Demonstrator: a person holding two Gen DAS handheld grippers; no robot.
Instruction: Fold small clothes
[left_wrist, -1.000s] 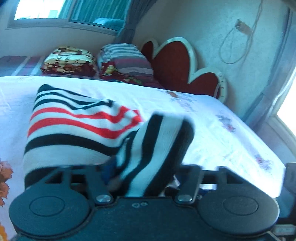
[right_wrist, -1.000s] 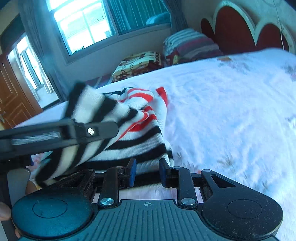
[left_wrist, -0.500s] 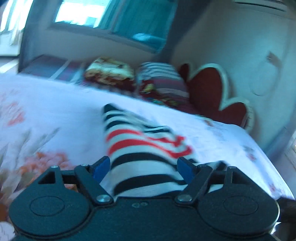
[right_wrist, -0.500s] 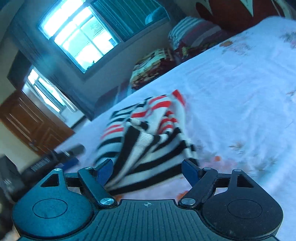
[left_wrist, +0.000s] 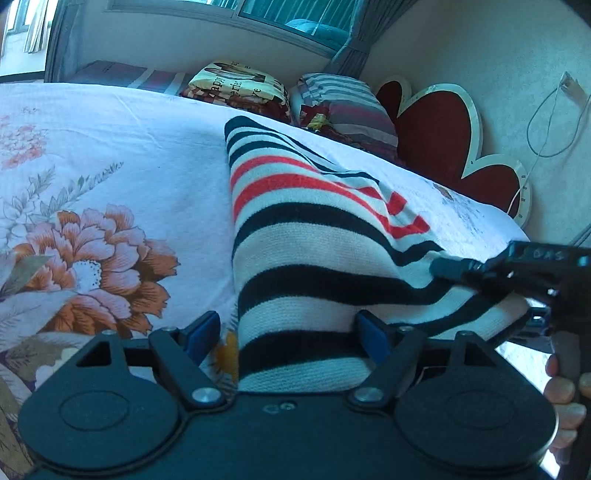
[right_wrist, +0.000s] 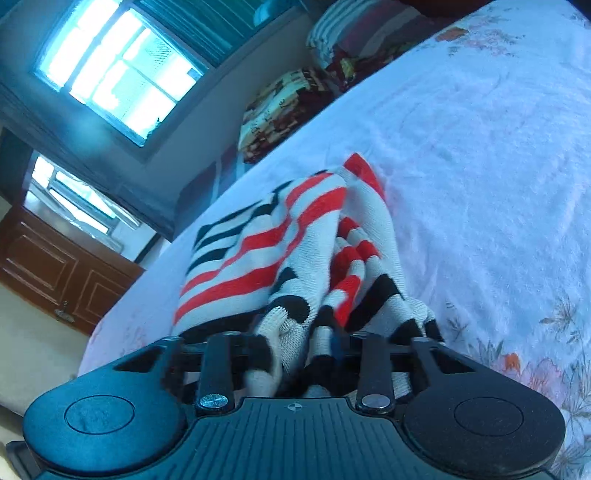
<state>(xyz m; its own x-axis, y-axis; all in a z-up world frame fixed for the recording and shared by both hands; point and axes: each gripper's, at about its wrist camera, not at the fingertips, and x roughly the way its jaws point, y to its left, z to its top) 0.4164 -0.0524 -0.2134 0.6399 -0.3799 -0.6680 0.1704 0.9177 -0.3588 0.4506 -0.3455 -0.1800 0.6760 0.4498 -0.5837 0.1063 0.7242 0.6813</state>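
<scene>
Left tool (left_wrist: 286, 328): blue-padded jaws spread wide and opening further; the near end of the striped garment (left_wrist: 314, 236) lies between them, the pads not pressing it.
Right tool (right_wrist: 295, 339): jaws drawn close and closing on a bunched fold of the striped garment (right_wrist: 295, 258); knit fills the gap between the fingers. In the left wrist view this tool (left_wrist: 454, 267) enters from the right, its tip at the garment's right edge.
Hand (left_wrist: 565, 398): fingers wrapped around the right tool's handle, at the lower right of the left wrist view.
Striped garment: ribbed knit, white with black and red bands; it lies lengthwise on the bed, near the foot-side edge, its left border a straight folded line, its right side rumpled into loose ridges.
Bedsheet (left_wrist: 110, 155): soft white cloth printed with large orange-pink flowers near the tools; broad bare stretches lie left of the garment and, in the right wrist view, to its right (right_wrist: 480, 147).
Bed edge: the sheet falls away at the right in the left wrist view, just beyond the right tool.
Pillows (left_wrist: 236, 86): two, one patterned and one striped (left_wrist: 343, 99), at the far end, well apart from the garment.
Headboard (left_wrist: 443, 129): red scalloped panels with a pale rim, against the wall.
</scene>
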